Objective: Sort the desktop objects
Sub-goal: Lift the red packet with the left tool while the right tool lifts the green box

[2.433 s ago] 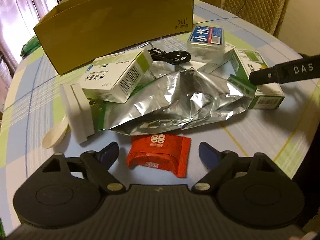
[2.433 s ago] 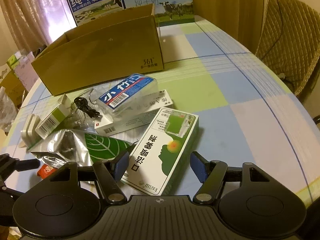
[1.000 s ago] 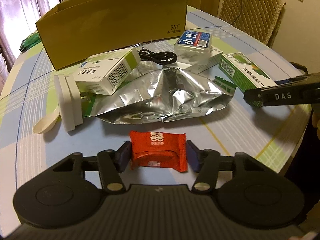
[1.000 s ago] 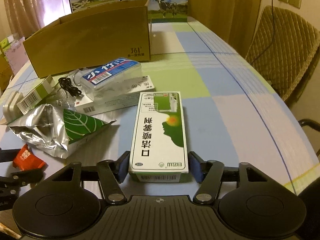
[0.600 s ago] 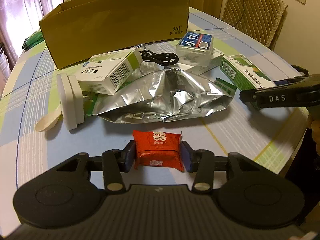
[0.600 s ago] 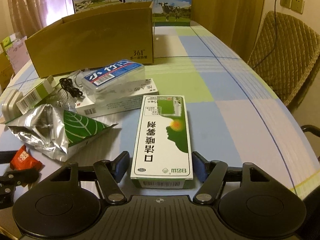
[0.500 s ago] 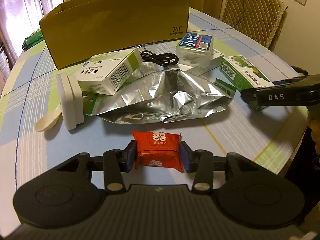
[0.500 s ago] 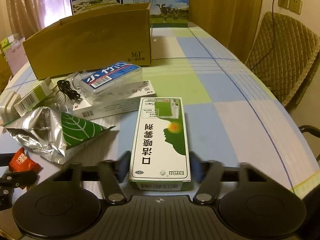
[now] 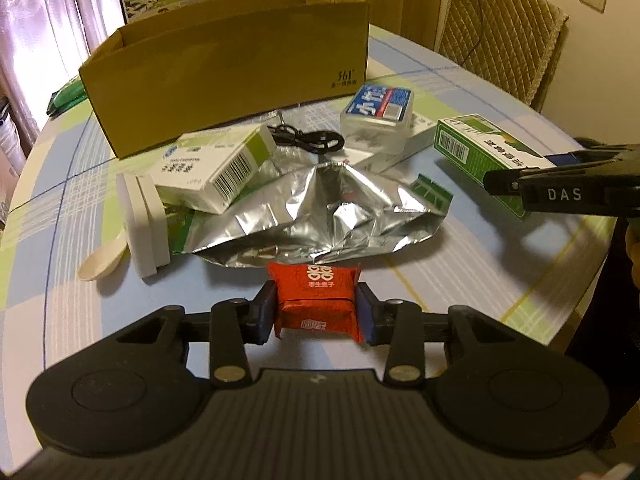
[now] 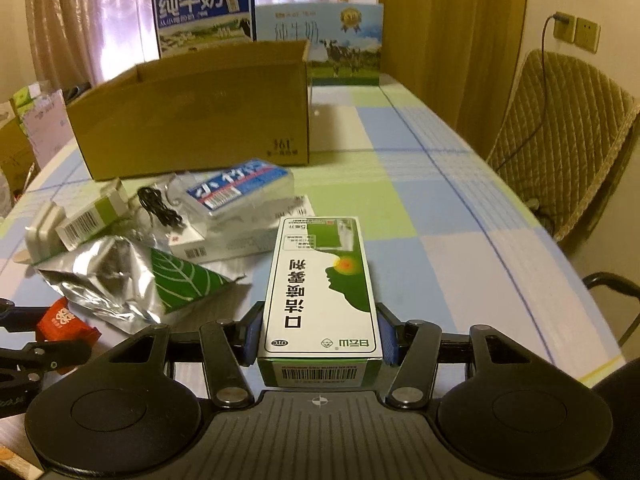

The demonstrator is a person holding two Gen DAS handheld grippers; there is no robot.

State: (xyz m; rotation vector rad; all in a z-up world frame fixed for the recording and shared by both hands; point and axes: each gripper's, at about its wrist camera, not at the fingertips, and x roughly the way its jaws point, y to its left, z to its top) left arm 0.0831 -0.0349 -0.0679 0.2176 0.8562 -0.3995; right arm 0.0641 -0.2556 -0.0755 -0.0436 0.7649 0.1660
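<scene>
1. Surface (image 10: pixel 460 208): round, covered in a blue, green and white checked cloth; it carries every item below.

2. Cardboard box (image 9: pixel 224 76): brown, open-topped, standing at the far side of the surface behind the clutter.

3. Foil pouch (image 9: pixel 320 212): crumpled silver with a green leaf print, lying flat at the centre, just beyond my left tongs.

4. Green-and-white medicine box (image 10: pixel 322 288): long carton, its near end pinched between the blue pads of my right tongs (image 10: pixel 320 338); the far end appears raised off the surface, though I cannot tell for sure.

5. White carton with barcode (image 9: pixel 212 166): rests tilted on the left edge of the foil pouch.

6. Clear plastic case with blue label (image 9: pixel 378 114): sits atop a flat white box, near the cardboard box.

7. White blocks (image 9: pixel 142 216): two slabs standing on edge, touching each other, left of the pouch.

8. Black cable (image 9: pixel 306 142): coiled between the white carton and the clear case.

9. Red snack packet (image 9: pixel 316 300): clamped between the pads of my left tongs (image 9: pixel 316 312), just in front of the foil pouch.

10. Cream spoon (image 9: pixel 102 262): beside the white blocks, on the surface.
</scene>
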